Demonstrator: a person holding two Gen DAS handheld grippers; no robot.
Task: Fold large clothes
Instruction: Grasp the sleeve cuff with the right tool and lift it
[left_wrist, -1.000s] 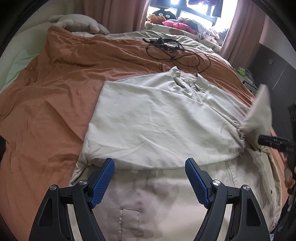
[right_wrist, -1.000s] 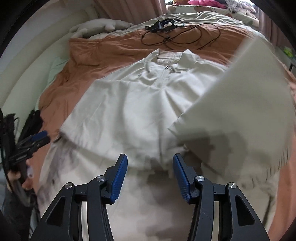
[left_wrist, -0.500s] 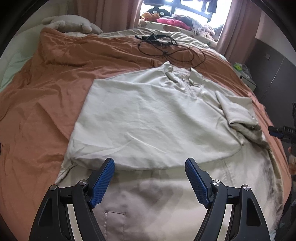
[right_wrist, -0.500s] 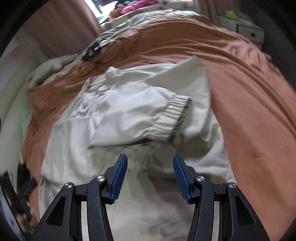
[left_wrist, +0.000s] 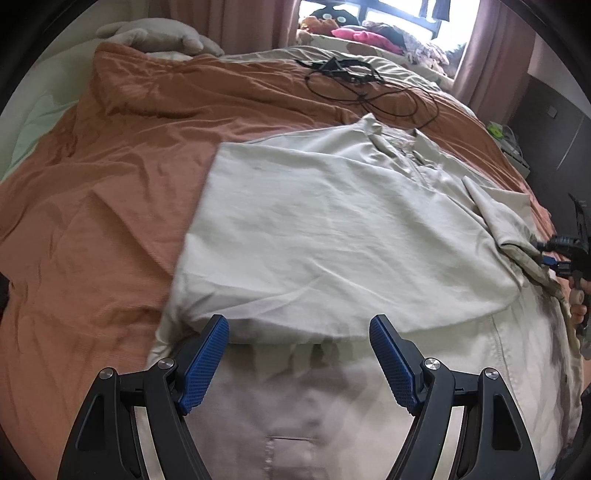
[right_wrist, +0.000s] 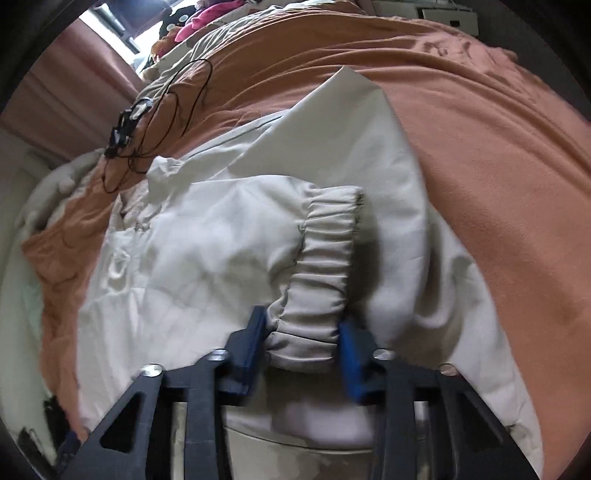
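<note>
Closing on jacket (right_wrist: 207, 258) cuff (right_wrist: 321, 273), right gripper (right_wrist: 301, 345) clamps it; left gripper (left_wrist: 299, 358) apart above hem.

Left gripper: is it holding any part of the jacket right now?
No, the left gripper hangs open above the jacket, nothing between its pads.

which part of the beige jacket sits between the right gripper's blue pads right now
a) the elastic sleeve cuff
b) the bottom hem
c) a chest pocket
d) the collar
a: in the right wrist view the right gripper has its blue pads on either side of the gathered elastic cuff of the beige jacket, and its jaws have just been closing.
</note>
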